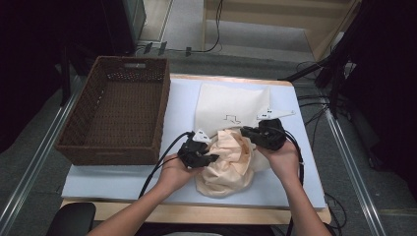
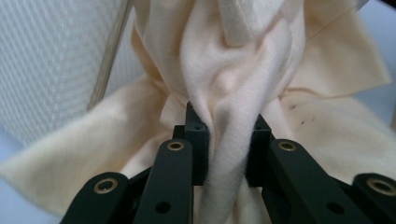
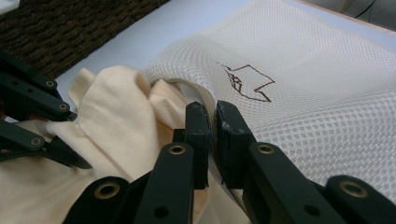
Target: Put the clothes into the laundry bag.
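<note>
A crumpled cream cloth [image 1: 231,164] lies at the mouth of a white mesh bag [image 1: 231,101] with a brown drawn mark. In the left gripper view, my left gripper [image 2: 227,135] is shut on a twisted fold of the cloth [image 2: 233,70]. The high view shows that gripper [image 1: 212,158] at the cloth's left side. My right gripper [image 3: 214,126] is shut on the rim of the mesh bag [image 3: 303,93], with the cloth [image 3: 116,121] bunched just left of it. From above, the right gripper [image 1: 244,131] sits at the cloth's upper right edge.
A brown wicker basket [image 1: 118,147] stands on the left of the pale mat [image 1: 123,179], close to my left hand. The wooden table edge [image 1: 196,214] runs along the front. Cables [image 1: 314,105] lie beyond the right side.
</note>
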{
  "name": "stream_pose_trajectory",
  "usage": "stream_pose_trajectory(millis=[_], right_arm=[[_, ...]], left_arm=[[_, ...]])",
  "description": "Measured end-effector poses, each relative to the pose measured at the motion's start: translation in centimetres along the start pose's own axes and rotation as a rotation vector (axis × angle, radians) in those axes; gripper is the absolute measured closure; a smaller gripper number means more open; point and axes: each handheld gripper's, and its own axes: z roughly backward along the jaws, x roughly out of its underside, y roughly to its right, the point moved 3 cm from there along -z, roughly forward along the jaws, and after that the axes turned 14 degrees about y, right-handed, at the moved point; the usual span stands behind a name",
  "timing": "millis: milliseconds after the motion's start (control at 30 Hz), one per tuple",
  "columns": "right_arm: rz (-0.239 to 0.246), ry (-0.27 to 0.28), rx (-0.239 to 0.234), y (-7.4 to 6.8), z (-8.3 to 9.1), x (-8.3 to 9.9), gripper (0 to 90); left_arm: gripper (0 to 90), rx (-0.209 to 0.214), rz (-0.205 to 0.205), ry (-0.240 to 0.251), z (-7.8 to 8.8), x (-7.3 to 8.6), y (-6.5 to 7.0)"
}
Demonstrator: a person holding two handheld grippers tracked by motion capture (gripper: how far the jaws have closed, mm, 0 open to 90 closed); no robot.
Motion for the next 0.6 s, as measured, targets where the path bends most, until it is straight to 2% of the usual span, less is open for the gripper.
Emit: stream_pose_trajectory(millis=[100,300,500,600], right_arm=[[-0.003,0.006,-0.002,-0.1,0.1,-0.2,85.0],[0.002,0.024,-0.004,-0.4,0.4,-0.8,85.0],[0.002,0.043,-0.009,-0.5,0.8,-1.2,85.1],[0.004,0.046,-0.014,-0.6,1.0,-1.4,85.2]], left_arm=[[78.8,0.008,0.0,0.02,-0.3,-1.4,0.5],[78.9,0.007,-0.044,-0.021,-1.4,-3.0,1.1],[78.9,0.0,-0.024,-0.075,-2.7,-3.9,0.2],[78.8,-0.016,-0.012,-0.083,-3.1,-4.4,-0.4]])
